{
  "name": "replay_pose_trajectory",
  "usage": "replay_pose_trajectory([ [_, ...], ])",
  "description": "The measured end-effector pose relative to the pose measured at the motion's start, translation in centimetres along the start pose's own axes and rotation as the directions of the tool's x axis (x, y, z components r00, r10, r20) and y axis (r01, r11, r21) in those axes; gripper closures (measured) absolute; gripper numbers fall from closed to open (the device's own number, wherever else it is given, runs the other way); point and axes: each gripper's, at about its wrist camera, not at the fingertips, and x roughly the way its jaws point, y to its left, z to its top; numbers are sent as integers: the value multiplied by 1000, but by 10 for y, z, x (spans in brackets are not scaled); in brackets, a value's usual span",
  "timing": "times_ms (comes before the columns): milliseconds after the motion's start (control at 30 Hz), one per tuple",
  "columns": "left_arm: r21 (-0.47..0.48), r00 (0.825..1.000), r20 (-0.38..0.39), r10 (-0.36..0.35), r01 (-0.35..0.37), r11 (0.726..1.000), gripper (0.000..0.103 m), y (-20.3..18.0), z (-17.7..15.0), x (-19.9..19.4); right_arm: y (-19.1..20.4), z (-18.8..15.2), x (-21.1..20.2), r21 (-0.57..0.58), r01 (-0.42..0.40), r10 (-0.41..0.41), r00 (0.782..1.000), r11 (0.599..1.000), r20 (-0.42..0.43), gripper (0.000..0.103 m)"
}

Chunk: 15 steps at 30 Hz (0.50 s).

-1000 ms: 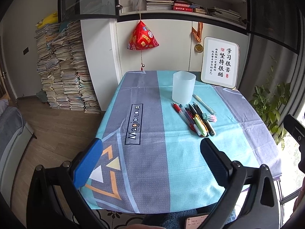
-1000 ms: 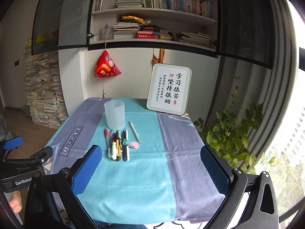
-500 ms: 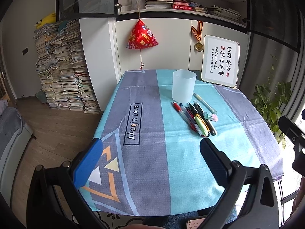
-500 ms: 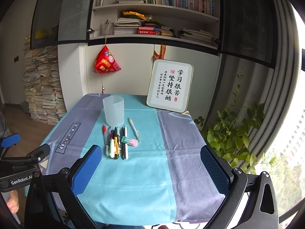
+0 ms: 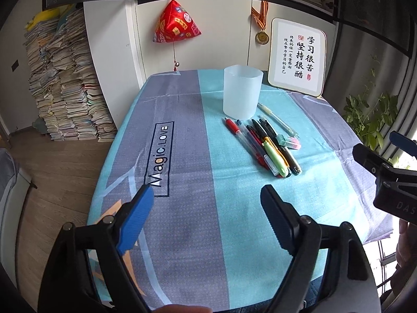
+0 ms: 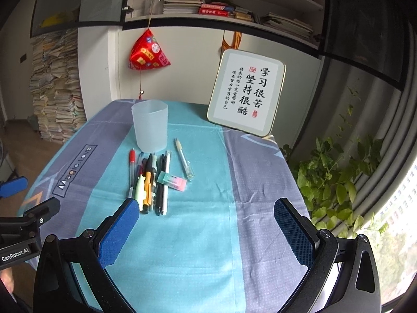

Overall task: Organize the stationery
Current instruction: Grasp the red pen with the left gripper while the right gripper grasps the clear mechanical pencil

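A frosted plastic cup (image 5: 242, 91) (image 6: 149, 125) stands upright on the teal and grey tablecloth (image 5: 182, 156). Just in front of it lies a row of several pens (image 5: 263, 146) (image 6: 149, 180), with a green and pink eraser (image 5: 288, 140) (image 6: 172, 181) on them and one pale pen (image 6: 184, 159) apart to the right. My left gripper (image 5: 206, 200) is open and empty over the table's near part, left of the pens. My right gripper (image 6: 206, 214) is open and empty, hovering just short of the pens' near ends.
A framed calligraphy board (image 5: 298, 56) (image 6: 247, 94) leans at the table's back right. A red pyramid ornament (image 5: 176, 23) hangs on the cabinet behind. Stacks of books (image 5: 65, 83) stand on the floor to the left; a plant (image 6: 336, 180) is to the right.
Both grippers have moved forward and lower toward the table; the cup and pens appear larger and nearer. Both stay open.
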Motion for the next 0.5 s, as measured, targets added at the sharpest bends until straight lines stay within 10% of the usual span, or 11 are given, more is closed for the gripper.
replay_pose_trajectory([
  [400, -50, 997, -45, -59, 56, 997, 21, -17, 47, 56, -9, 56, 117, -48, -148, 137, 974, 988, -180, 0],
  [500, -29, 993, -99, -69, 66, 997, 38, -27, 51, 79, -9, 61, 144, -39, -175, 162, 962, 984, -218, 2],
])
